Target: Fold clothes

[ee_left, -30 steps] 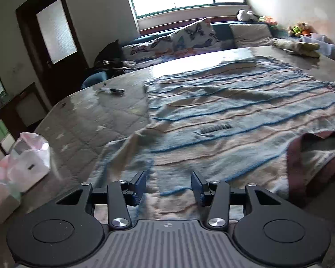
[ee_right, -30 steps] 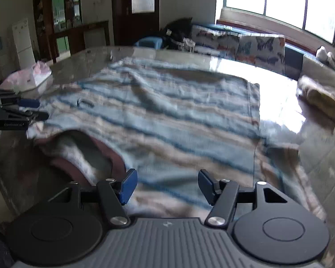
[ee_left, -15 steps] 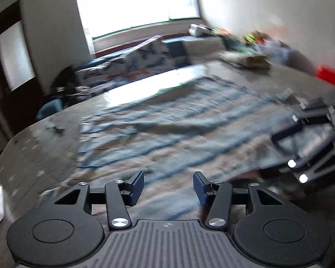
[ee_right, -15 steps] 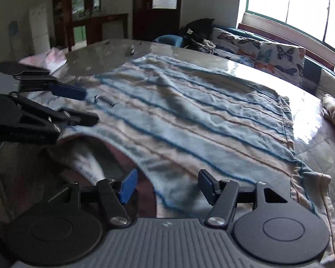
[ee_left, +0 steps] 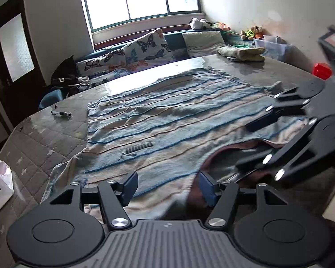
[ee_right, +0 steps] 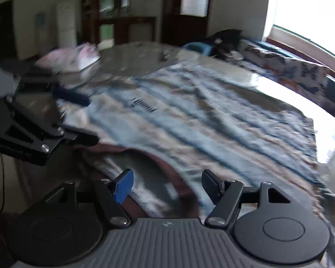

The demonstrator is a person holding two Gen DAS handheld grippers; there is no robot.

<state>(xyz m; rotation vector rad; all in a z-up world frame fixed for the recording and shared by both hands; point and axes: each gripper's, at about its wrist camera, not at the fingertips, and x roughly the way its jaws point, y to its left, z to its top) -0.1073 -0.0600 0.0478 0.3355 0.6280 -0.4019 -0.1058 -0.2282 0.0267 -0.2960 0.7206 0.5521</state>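
Striped garment spread flat on the quilted table, neckline at the near edge, brown lining showing, printed label just beyond; since a second ago both grippers have drawn together at the collar, each now visible in the other's view; left gripper over the near hem beside the neckline, jaws opening, cloth beneath them but not pinched; right gripper over the neck opening, jaws likewise opening, nothing gripped, its view blurred; the widening jaws suggest preparation to take the collar or shoulders, so the first fold appears not yet begun; a folded item rests at the far corner, well apart.
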